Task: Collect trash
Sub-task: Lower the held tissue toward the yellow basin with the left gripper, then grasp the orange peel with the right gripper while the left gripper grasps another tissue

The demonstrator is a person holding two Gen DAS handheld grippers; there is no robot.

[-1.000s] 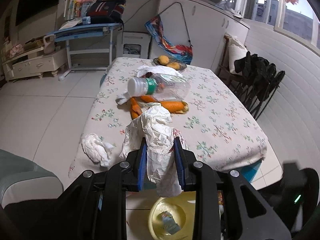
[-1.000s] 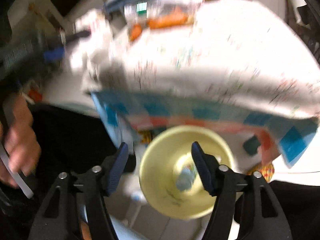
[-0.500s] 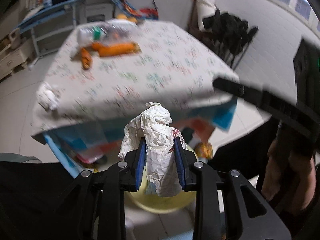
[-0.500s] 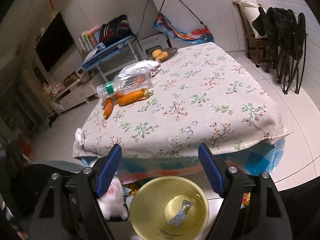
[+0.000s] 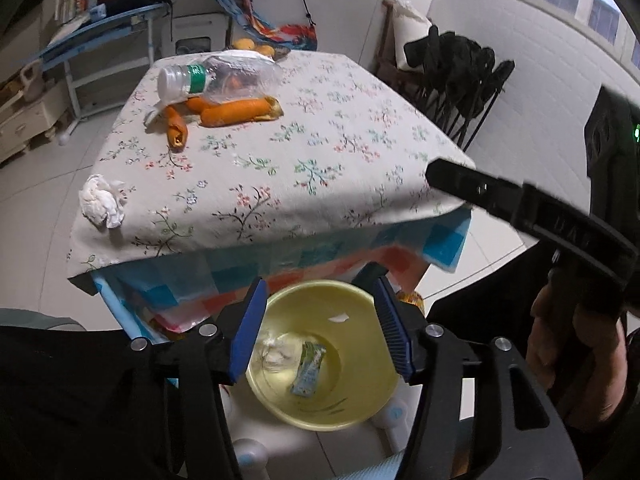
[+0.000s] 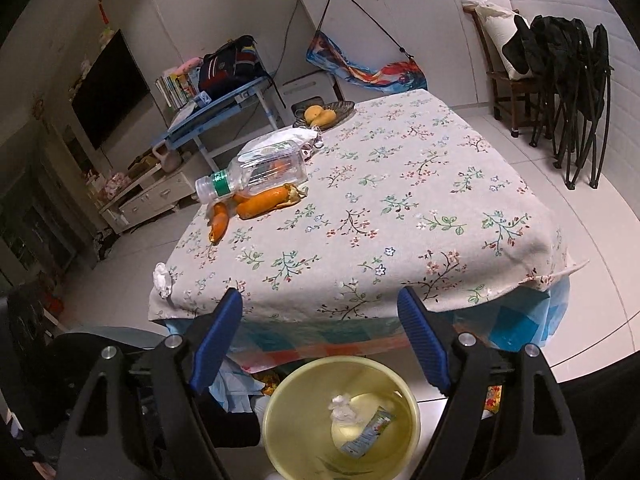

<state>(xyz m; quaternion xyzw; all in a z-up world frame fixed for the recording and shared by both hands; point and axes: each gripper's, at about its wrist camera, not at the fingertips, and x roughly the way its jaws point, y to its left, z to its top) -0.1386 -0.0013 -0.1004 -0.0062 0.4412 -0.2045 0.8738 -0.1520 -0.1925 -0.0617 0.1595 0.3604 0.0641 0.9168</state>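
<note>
My left gripper (image 5: 320,328) is open and empty above the yellow bin (image 5: 352,416) on the floor by the table's near edge. A crumpled white paper (image 5: 276,354) and a small wrapper (image 5: 308,368) lie in the bin. My right gripper (image 6: 320,340) is open and empty above the same bin (image 6: 296,432). On the floral tablecloth (image 6: 400,216) lie a crumpled tissue (image 5: 100,200) at the near left edge, orange peels (image 5: 236,112) and a clear plastic bottle (image 5: 216,74).
A fruit dish (image 6: 324,114) stands at the table's far end. Folded black chairs (image 6: 568,80) lean at the right wall. A blue desk (image 6: 224,108) and a low cabinet (image 6: 148,196) stand on the left. The right gripper's body (image 5: 532,216) crosses the left wrist view.
My left gripper has opened and let go of the crumpled white paper, which now lies in the yellow bin. The right gripper has hardly moved.
</note>
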